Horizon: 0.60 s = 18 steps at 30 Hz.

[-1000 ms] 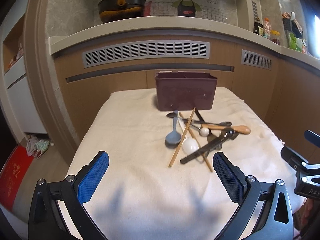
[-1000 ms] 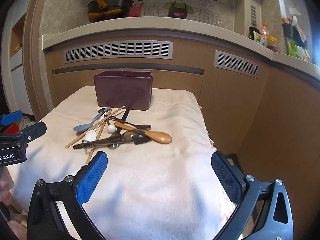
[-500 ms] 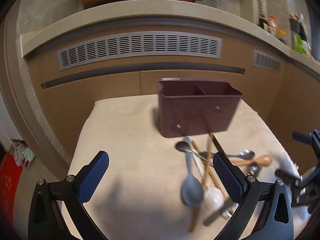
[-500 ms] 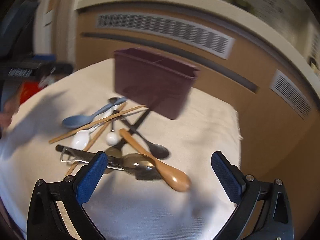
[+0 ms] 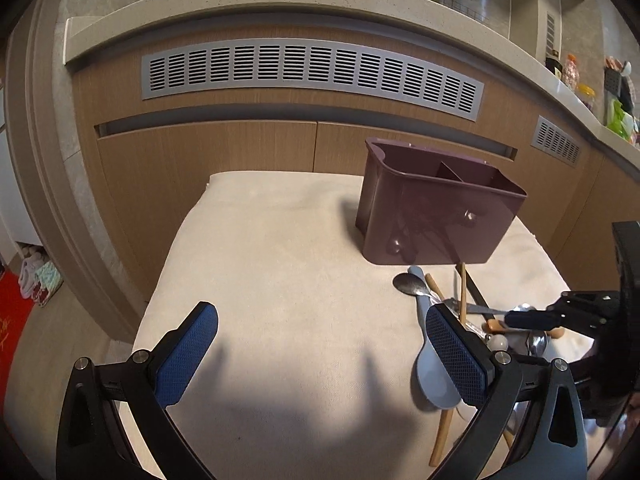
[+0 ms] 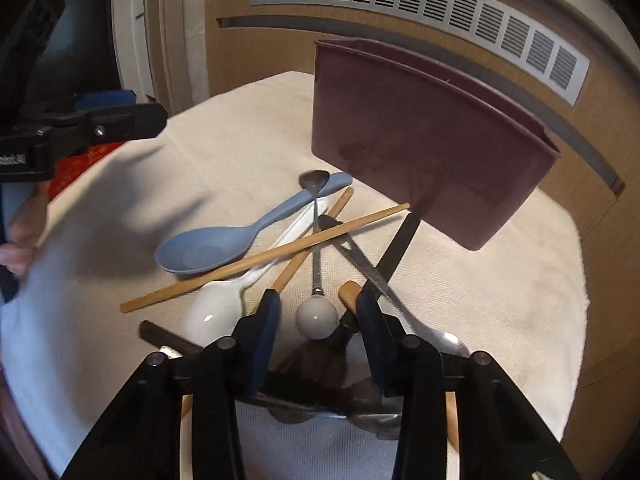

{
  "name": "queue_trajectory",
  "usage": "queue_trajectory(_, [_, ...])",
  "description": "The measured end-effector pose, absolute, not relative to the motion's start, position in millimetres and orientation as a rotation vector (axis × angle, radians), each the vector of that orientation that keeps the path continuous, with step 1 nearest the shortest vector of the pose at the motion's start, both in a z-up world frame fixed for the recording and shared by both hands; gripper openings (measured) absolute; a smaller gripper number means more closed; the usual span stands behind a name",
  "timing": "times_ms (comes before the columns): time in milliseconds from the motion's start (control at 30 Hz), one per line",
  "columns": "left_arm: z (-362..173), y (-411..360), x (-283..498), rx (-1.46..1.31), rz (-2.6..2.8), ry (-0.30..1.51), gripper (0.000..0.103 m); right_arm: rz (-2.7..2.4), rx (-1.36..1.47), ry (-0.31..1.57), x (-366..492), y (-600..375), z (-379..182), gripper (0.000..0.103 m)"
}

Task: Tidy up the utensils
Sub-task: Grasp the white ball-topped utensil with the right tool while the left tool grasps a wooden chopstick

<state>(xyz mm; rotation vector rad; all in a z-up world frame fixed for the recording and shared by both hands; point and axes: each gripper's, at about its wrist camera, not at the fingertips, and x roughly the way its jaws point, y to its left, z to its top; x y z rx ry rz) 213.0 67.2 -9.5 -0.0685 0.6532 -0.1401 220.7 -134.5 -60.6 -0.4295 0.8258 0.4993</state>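
A pile of utensils lies on the cream cloth in front of a maroon two-compartment holder (image 6: 420,140): a blue-grey spoon (image 6: 212,248), a white ceramic spoon (image 6: 216,312), wooden chopsticks (image 6: 264,256), a metal spoon (image 6: 316,180) and a black handle (image 6: 396,248). My right gripper (image 6: 318,310) points down into the pile with its jaws closing. A white ball-ended utensil (image 6: 316,318) sits between the pads with gaps on both sides. My left gripper (image 5: 320,354) hovers open over bare cloth, left of the blue-grey spoon (image 5: 434,376) and the holder (image 5: 436,216).
The cloth-covered table (image 5: 280,240) stands against a wooden cabinet front with a grey vent (image 5: 312,72). Its edges drop off at left and right. A hand (image 6: 20,240) holds the left gripper's body (image 6: 100,124) at the left of the right wrist view.
Both grippers moved in toward the holder and pile. The right gripper tipped down over the utensils and its jaws went from wide to narrow. The left gripper stayed wide.
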Motion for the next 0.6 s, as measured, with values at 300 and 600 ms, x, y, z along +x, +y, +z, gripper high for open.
queue_trajectory(300, [-11.2, 56.3, 211.9, -0.109, -0.193, 0.696, 0.103, 0.483, -0.511, 0.817, 209.1, -132.7, -59.1, 0.019])
queue_trajectory(600, [-11.9, 27.6, 210.9, -0.068, -0.246, 0.75, 0.103, 0.432, -0.239, 0.772, 211.6, -201.5, 6.8, 0.019])
